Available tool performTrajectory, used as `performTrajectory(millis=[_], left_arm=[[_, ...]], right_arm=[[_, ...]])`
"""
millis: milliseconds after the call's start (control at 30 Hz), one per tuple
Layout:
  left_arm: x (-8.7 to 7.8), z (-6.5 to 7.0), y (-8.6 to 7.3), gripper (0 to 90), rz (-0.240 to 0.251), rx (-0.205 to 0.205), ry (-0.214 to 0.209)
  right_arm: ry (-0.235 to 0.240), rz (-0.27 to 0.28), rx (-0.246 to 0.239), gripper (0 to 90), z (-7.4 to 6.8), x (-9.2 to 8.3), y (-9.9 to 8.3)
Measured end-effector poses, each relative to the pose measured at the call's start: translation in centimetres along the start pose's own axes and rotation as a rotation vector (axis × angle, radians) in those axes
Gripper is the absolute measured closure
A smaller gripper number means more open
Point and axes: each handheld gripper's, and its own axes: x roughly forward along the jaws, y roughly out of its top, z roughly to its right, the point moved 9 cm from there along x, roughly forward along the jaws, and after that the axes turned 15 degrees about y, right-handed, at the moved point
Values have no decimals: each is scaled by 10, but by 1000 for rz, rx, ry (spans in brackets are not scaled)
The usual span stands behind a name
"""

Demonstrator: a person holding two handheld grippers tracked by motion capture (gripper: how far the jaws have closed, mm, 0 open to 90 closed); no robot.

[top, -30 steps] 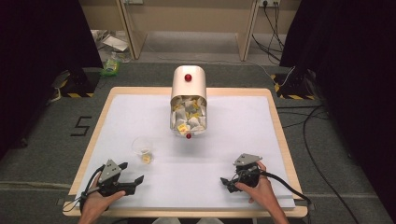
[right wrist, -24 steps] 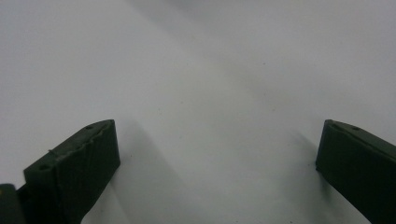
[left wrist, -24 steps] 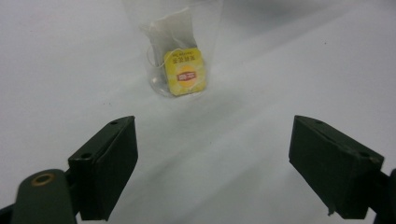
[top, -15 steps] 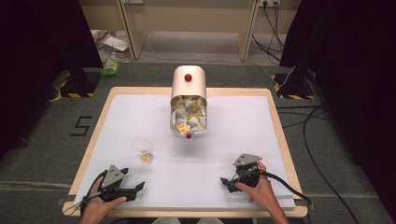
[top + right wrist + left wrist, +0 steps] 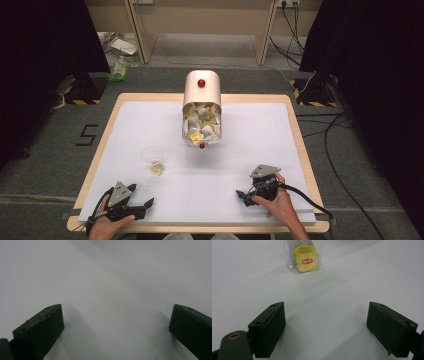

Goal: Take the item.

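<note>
Grey carpet floor (image 5: 45,150), black curtains (image 5: 45,40) both sides, possibly wooden desk legs (image 5: 262,35) behind.

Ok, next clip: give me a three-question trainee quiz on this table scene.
1. True or false: the left claw is open.
2. What lies against the clear cup on its near side? A) a spoon B) a yellow tea tag C) a red ball
3. Which claw is nearer the cup, the left one or the right claw?

Key: 1 true; 2 B; 3 left.
</note>
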Motion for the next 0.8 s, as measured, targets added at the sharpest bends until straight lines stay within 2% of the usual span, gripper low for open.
performTrajectory(millis=[467, 800], left_arm=[[-2, 2, -5, 144, 85, -46, 37], [-2, 2, -6, 144, 87, -53, 37]], right_arm=[[0, -1, 1, 2, 0, 0, 0], [-1, -1, 0, 2, 0, 0, 0]])
